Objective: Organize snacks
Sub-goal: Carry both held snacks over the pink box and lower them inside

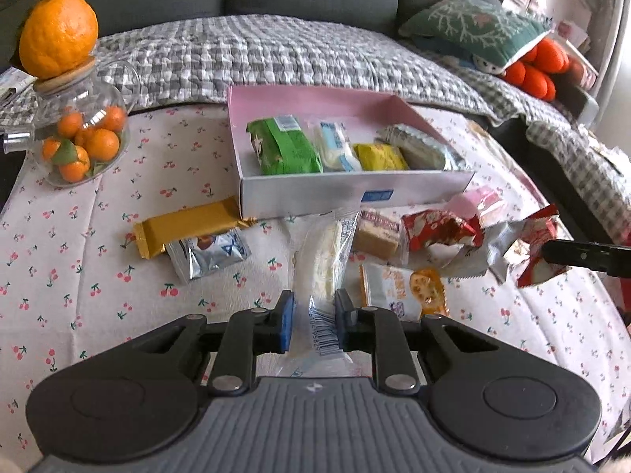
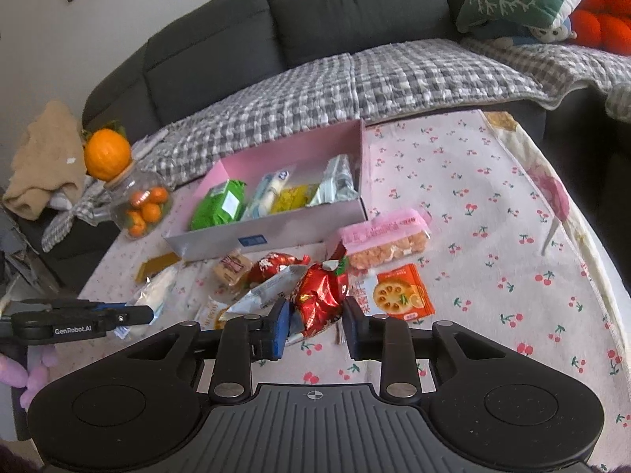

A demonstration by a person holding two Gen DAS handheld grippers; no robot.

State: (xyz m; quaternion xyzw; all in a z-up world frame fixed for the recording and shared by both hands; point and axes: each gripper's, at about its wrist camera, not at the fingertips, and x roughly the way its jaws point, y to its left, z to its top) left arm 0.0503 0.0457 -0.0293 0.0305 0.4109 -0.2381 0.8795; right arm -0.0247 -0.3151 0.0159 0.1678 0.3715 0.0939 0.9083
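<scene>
A pink box (image 1: 303, 96) (image 2: 276, 153) on the cherry-print cloth holds a green pack (image 1: 282, 146), a white-blue pack, a yellow pack and a silver pack. My left gripper (image 1: 314, 321) is shut on a clear wrapper with a white bar (image 1: 321, 260), held in front of the box. My right gripper (image 2: 314, 325) holds a red foil snack (image 2: 321, 295) between its fingers, the right finger slightly apart from it. It shows at the right edge of the left wrist view (image 1: 538, 252).
Loose snacks lie in front of the box: a gold bar (image 1: 185, 228), a silver pouch (image 1: 207, 256), a brown cake (image 1: 376, 232), a red pack (image 1: 437, 228), an orange cracker pack (image 2: 402, 291), a pink-topped bag (image 2: 384, 242). A glass jar of oranges (image 1: 79, 134) stands at the left. A sofa lies behind.
</scene>
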